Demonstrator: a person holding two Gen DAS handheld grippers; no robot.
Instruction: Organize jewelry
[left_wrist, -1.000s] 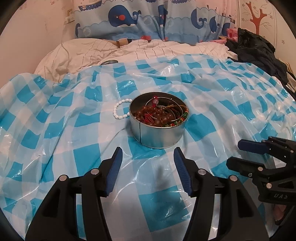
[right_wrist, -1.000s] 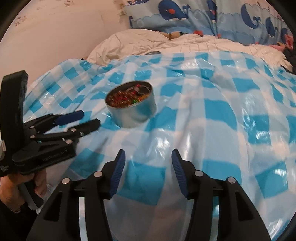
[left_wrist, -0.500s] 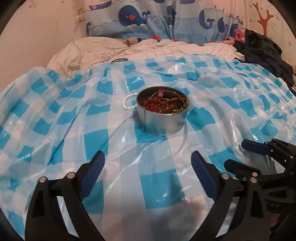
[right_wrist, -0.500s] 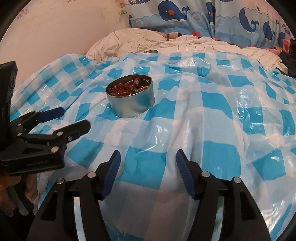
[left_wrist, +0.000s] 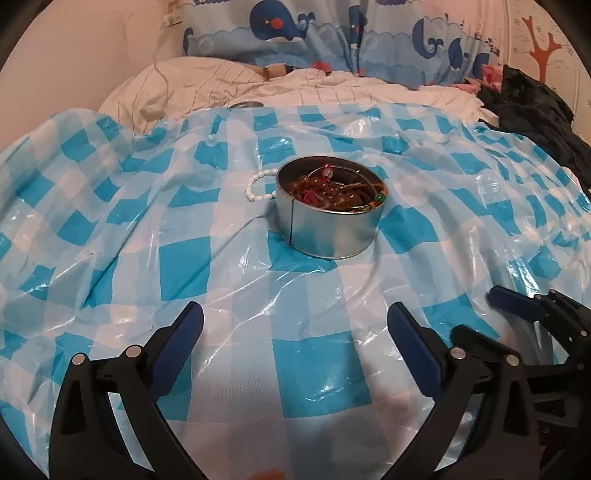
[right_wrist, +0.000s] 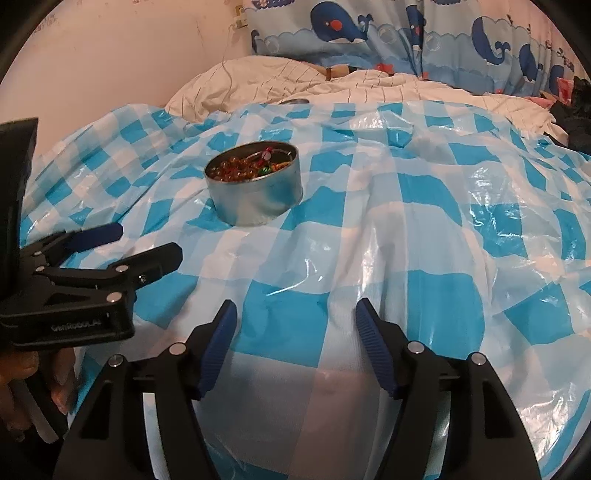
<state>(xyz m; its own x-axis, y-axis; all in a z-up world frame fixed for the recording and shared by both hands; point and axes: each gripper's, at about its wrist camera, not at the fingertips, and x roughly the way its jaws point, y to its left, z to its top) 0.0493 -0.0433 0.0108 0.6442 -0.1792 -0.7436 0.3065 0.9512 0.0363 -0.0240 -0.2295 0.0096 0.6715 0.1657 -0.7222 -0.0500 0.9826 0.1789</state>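
- Two claws were on record, neither carrying anything. Left claw: jaws spread wide, hovering over the checked plastic sheet short of the tin. Right claw: jaws parted more narrowly, likewise over bare sheet.
- White bead bracelet: one loop of small white beads, lying on the sheet just beside the tin's left wall, possibly touching it. Risk, as judged: beads are small and smooth, and a pinch could push them into the soft bed or skid them along the slick plastic.
- Round metal tin: open-topped, upright, near the middle of the sheet, ahead of both claws. Risk, as judged: the bed yields, so a sideways knock from a wide claw could tip it.
- Tin contents: tangled amber-brown beads, red and green bits, thin wire hoops, heaped near the rim. Risk, as judged: lifting one strand could drag others out.
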